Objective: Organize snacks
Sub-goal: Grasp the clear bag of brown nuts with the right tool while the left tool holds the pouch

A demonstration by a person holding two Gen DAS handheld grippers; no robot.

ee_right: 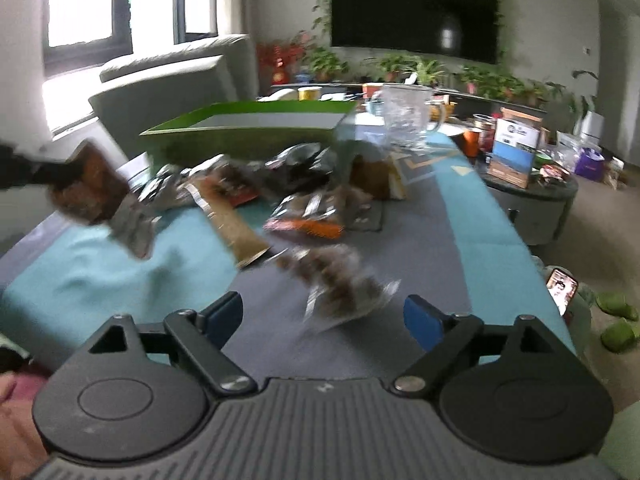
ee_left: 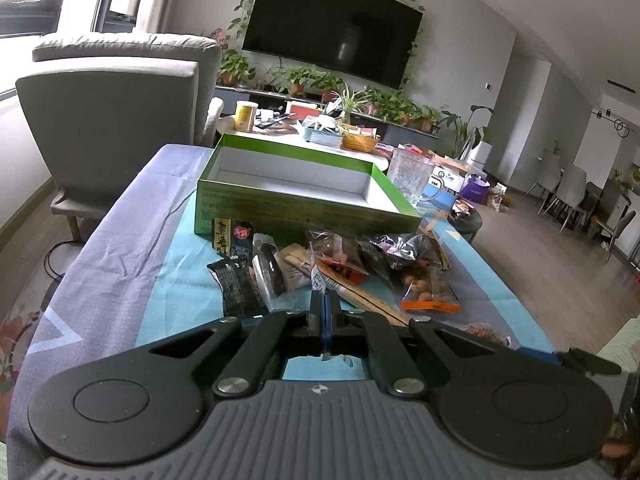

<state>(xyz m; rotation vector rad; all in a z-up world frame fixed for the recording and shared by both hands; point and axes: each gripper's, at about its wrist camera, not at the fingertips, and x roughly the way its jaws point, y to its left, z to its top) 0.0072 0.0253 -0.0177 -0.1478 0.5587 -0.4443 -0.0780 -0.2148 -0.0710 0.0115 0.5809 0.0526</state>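
Note:
A pile of snack packets [ee_left: 320, 268] lies on the cloth-covered table in front of an open green box [ee_left: 296, 188] with an empty white inside. My left gripper [ee_left: 323, 300] is shut on the edge of a clear snack packet [ee_left: 318, 276] at the near side of the pile. In the blurred right wrist view the left gripper shows at far left holding a brown packet [ee_right: 92, 184] above the table. My right gripper [ee_right: 323, 316] is open, just short of a clear packet of brown snacks [ee_right: 340, 284]. The box [ee_right: 248, 132] and pile [ee_right: 280, 196] lie beyond.
A clear glass jug [ee_left: 408, 174] stands right of the box. A grey armchair [ee_left: 120, 120] is at the far left. A low round table [ee_right: 532, 192] with boxes and cups stands to the right. A phone [ee_right: 562, 286] lies off the table's right edge.

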